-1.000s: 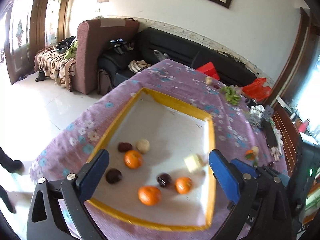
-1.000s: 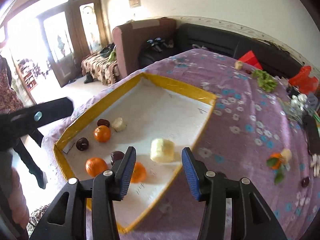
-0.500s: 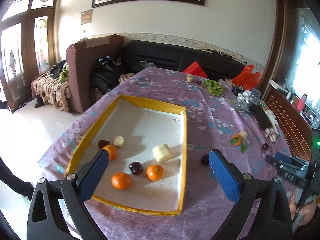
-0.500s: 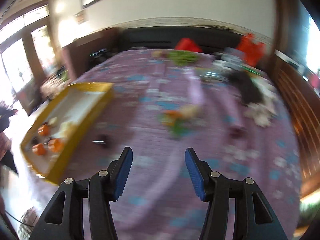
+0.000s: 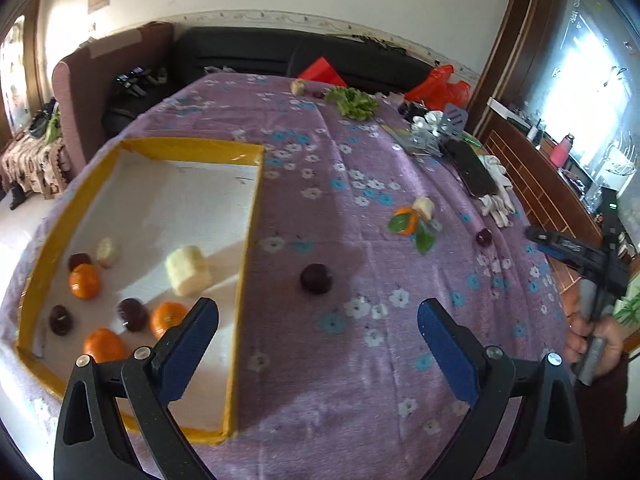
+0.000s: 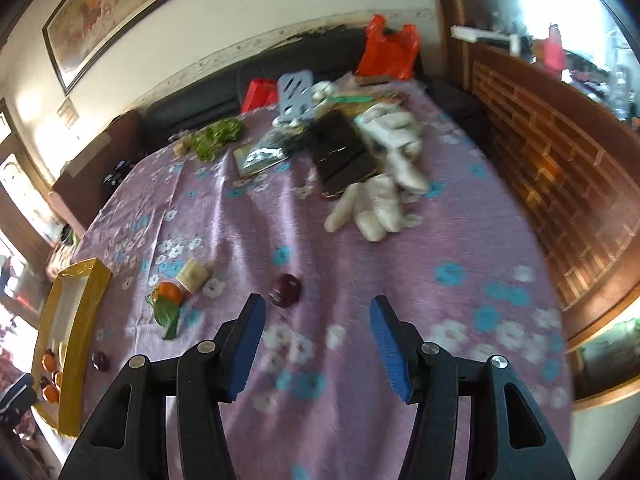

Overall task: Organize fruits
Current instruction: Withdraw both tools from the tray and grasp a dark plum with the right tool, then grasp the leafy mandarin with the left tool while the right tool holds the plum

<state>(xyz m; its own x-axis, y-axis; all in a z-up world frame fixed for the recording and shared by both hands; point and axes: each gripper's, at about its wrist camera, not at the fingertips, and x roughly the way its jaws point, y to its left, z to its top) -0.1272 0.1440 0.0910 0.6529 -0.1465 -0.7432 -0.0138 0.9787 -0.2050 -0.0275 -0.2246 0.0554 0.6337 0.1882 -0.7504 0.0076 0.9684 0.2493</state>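
A yellow-rimmed white tray (image 5: 248, 240) holds three oranges (image 5: 84, 280), three dark plums (image 5: 132, 312) and two pale peeled pieces (image 5: 188, 270). My left gripper (image 5: 318, 316) hangs open over the purple cloth just right of the tray, with a loose dark plum (image 5: 316, 278) just ahead of its gap. Farther right lie a leafy orange (image 5: 406, 220), a pale piece (image 5: 424, 206) and another plum (image 5: 484, 236). My right gripper (image 6: 316, 312) is open and empty; that plum (image 6: 285, 290) lies just beyond its left fingertip, with the leafy orange (image 6: 170, 292) to the left.
White gloves (image 6: 380, 200), a black flat device (image 6: 340, 156), greens (image 6: 216, 136) and a red bag (image 6: 388, 52) crowd the far side of the table. A wooden cabinet (image 6: 560, 160) stands at the right edge. A hand (image 5: 596, 336) holds the right gripper's handle.
Both views swung right, away from the tray. The left gripper went from over the tray to the cloth beside it. The right gripper swept across to the table's right part, its jaws slightly wider.
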